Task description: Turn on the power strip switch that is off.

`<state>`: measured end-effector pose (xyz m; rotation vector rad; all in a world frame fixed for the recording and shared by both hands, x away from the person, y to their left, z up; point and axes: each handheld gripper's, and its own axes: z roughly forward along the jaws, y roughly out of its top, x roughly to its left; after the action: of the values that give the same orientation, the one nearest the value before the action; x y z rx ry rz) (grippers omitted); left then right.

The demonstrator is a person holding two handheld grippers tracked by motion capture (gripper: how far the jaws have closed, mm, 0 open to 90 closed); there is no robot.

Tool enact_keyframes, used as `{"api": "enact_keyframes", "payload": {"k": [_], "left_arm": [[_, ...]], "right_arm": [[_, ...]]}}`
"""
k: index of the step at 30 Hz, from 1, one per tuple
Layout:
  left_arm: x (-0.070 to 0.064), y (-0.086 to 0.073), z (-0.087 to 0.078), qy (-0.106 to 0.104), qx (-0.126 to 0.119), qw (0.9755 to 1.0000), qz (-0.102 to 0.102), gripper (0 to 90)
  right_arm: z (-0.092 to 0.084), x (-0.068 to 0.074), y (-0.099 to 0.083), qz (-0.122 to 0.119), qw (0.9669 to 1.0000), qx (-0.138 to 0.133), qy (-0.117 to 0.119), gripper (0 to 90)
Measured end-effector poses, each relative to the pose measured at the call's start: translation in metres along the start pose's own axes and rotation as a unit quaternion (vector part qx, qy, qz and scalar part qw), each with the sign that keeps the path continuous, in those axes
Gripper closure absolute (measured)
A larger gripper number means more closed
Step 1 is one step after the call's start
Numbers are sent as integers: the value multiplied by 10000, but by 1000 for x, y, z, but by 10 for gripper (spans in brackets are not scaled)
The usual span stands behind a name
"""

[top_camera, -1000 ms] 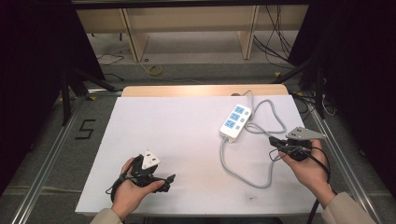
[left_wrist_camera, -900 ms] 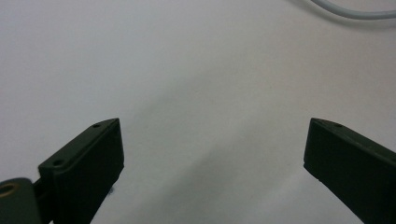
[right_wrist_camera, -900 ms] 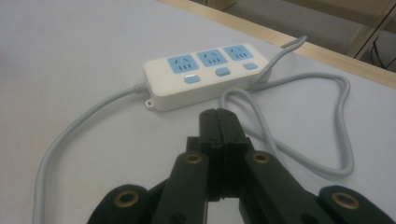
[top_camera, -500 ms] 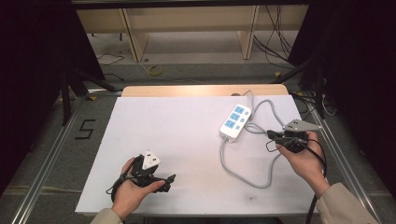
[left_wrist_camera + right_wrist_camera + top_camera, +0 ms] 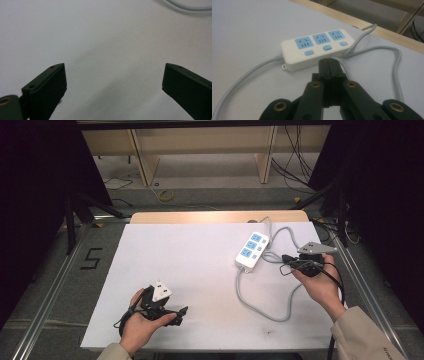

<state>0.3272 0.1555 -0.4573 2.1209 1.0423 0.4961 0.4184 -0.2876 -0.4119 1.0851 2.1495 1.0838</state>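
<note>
The counter (image 5: pixel 200 270), covered in a plain white sheet, carries everything here. On it, toward its far right part, lies a white power strip (image 5: pixel 252 250) with three blue sockets and three blue switches, set slantwise. Its grey cable (image 5: pixel 260 307) leaves the strip's near end and swings in a wide loop toward the counter's near edge; more of the cable curls on the strip's right side.

Just right of the strip, a hand holds the right claw (image 5: pixel 286 259), pointed at the strip's long side. Its jaws are pressed together with nothing between them, the tips just short of the strip and over the cable.

Well away from the strip, near the counter's near left corner, the left claw (image 5: pixel 181 314) rests in a hand, jaws spread wide over bare white sheet and gripping nothing.
</note>
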Motion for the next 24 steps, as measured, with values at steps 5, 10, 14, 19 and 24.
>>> {"api": "enact_keyframes", "payload": {"k": [5, 10, 14, 19, 24], "left_arm": [[0, 0, 0, 1, -7, 10000, 0, 52], [0, 0, 0, 4, -9, 10000, -1, 52], [0, 0, 0, 5, -10, 10000, -2, 52], [0, 0, 0, 6, -11, 10000, 6, 54], [0, 0, 0, 10, -20, 10000, 4, 54]], "right_arm": [[6, 0, 4, 10, 10000, 26, 3, 900], [12, 1, 9, -1, 10000, 40, 5, 900], [16, 0, 11, -1, 10000, 56, -2, 900], [22, -1, 14, 19, 9999, 117, 3, 900], [27, -1, 18, -8, 9999, 137, -3, 900]]}}
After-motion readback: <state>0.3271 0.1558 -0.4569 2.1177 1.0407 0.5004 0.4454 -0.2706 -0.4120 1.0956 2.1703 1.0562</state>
